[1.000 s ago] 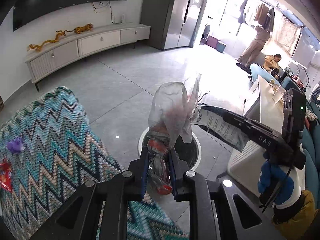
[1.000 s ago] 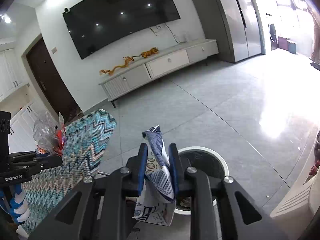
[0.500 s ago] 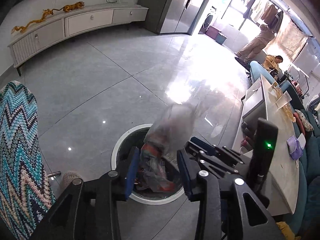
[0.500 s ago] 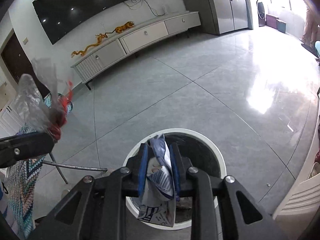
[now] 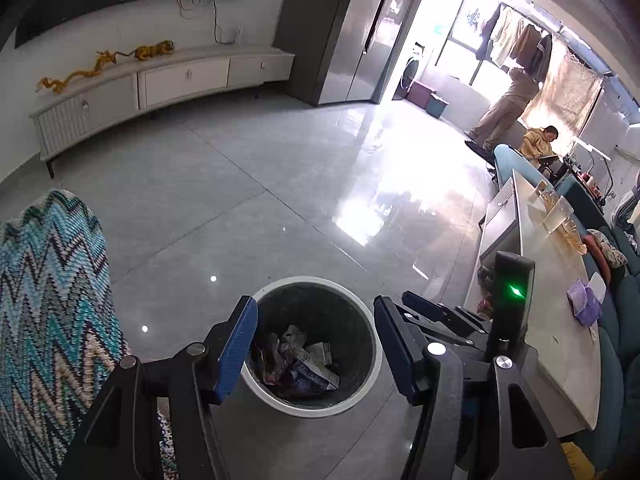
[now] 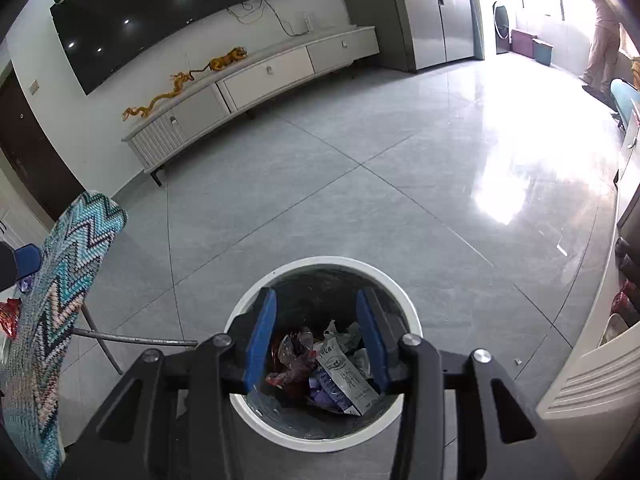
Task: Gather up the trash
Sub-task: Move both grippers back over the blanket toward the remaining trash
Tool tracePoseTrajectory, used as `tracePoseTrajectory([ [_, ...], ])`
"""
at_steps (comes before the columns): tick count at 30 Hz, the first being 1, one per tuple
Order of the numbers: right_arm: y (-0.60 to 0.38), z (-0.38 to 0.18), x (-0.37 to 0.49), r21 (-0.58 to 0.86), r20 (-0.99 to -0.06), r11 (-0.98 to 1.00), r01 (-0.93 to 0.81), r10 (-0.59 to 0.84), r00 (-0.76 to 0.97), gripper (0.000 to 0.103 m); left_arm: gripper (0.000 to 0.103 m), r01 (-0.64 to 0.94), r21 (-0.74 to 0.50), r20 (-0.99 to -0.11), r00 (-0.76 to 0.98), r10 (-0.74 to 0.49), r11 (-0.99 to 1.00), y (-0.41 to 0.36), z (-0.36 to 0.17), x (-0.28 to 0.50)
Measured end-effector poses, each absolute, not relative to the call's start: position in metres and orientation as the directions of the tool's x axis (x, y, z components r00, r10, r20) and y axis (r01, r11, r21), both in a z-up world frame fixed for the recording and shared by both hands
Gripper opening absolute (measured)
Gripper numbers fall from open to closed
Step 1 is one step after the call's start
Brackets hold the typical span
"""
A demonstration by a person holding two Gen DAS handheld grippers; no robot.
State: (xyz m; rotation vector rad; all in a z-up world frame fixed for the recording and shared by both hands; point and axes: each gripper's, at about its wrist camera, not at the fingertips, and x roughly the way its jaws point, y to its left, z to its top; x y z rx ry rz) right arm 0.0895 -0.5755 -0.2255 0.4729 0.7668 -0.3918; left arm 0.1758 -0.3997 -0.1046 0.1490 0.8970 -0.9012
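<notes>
A round white-rimmed trash bin (image 5: 276, 398) stands on the grey tile floor, also in the right wrist view (image 6: 404, 304). Inside lie a crumpled clear-and-red plastic wrapper (image 6: 290, 364) and a blue-and-white printed packet (image 6: 346, 380); both show in the left wrist view too (image 5: 308, 364). My left gripper (image 5: 316, 334) is open and empty above the bin. My right gripper (image 6: 316, 328) is open and empty above the bin; it shows in the left wrist view as a black body (image 5: 460, 320) at the right.
A table with a zigzag blue cloth (image 5: 48, 320) stands left of the bin (image 6: 52, 312), with a red scrap (image 6: 8, 316) on it. A long white table (image 5: 556, 320) and white cabinet (image 6: 592, 368) stand to the right. A TV console (image 6: 256, 80) lines the far wall. People are far right.
Both grippers opened over the bin. The plastic wrapper dropped from the left and the printed packet dropped from the right; both now lie in the bin.
</notes>
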Motion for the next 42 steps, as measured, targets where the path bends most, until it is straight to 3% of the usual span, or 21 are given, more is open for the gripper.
tracePoseTrajectory([
  [6,-0.560,-0.158,0.056,0.257,-0.646,0.827,0.500,-0.237,0.725,0.051,0.058,0.730,-0.201,-0.651,0.399,-0.646,0.653,-0.370,-0.056,0.155],
  [8,-0.550,-0.134,0.046,0.261,-0.608,0.832,0.490,-0.253,0.752,0.059,0.058,0.730,-0.194,-0.646,0.407,-0.646,0.655,-0.359,-0.044,0.149],
  [22,-0.425,0.006,0.008,0.240,-0.345,0.931,0.276,-0.184,0.921,0.060,0.058,0.674,-0.145,-0.528,0.566,-0.633,0.724,-0.221,0.025,0.112],
  [34,-0.330,0.050,0.018,0.159,-0.280,0.982,0.104,-0.056,0.958,0.060,0.058,0.571,-0.130,-0.469,0.685,-0.558,0.810,-0.103,0.032,0.104],
  [42,-0.295,0.039,0.050,0.140,-0.311,0.990,-0.008,0.052,0.949,0.060,0.059,0.440,-0.118,-0.524,0.734,-0.432,0.890,-0.024,-0.006,0.135],
])
